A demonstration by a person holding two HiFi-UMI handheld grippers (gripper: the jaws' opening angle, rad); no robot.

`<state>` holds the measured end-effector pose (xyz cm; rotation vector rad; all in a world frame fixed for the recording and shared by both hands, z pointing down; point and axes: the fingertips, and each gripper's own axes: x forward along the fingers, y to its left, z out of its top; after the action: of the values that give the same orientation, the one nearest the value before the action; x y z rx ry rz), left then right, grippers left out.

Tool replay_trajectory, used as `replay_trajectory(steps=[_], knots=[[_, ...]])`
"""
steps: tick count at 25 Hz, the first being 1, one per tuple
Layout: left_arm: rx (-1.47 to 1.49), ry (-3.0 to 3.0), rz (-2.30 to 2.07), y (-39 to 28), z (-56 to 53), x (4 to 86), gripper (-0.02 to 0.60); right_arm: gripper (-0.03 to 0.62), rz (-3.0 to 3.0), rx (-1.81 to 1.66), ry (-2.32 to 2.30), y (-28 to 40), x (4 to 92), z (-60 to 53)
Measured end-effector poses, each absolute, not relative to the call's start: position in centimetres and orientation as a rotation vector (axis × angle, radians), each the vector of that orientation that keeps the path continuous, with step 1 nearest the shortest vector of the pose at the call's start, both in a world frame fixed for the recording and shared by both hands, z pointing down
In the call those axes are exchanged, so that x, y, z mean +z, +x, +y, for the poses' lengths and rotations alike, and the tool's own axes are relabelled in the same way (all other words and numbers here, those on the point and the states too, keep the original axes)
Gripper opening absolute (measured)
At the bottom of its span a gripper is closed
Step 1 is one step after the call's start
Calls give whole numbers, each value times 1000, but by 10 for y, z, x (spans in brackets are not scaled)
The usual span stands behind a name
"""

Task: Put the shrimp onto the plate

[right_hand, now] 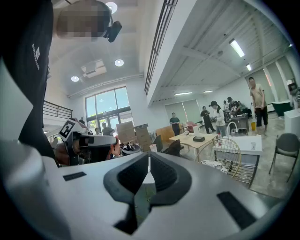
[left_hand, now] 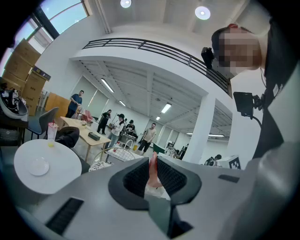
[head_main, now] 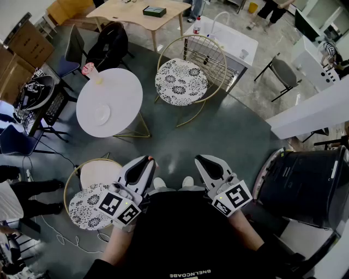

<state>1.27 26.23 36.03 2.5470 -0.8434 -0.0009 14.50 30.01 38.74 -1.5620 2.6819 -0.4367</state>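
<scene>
Both grippers are held close to the person's body, well apart from the round white table. A small white plate lies on that table; in the left gripper view the plate is far off at lower left. My left gripper is shut on a pinkish-orange shrimp, which stands upright between the dark pads. In the head view only a small orange bit of the shrimp shows at the tip. My right gripper is shut, with nothing between its jaws.
A cup with a drink stands at the table's far edge. Gold wire chairs with floral cushions sit behind the table and near my left. A black bin is at right; a wooden table and people stand farther back.
</scene>
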Motion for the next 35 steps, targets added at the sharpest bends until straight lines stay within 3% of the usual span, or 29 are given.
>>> replay_trajectory(steps=[13,25,35], knots=[[5,2600,-840,-18,249,361,55,28,2686,-427,-1609,120,385,289],[-77,2742,-833,-66,234,338,55,28,2660,-164,-1664,76,344,262],[-87,2682,-873,-100,226,354,55,28,2737,-248,-1609,36,366,256]])
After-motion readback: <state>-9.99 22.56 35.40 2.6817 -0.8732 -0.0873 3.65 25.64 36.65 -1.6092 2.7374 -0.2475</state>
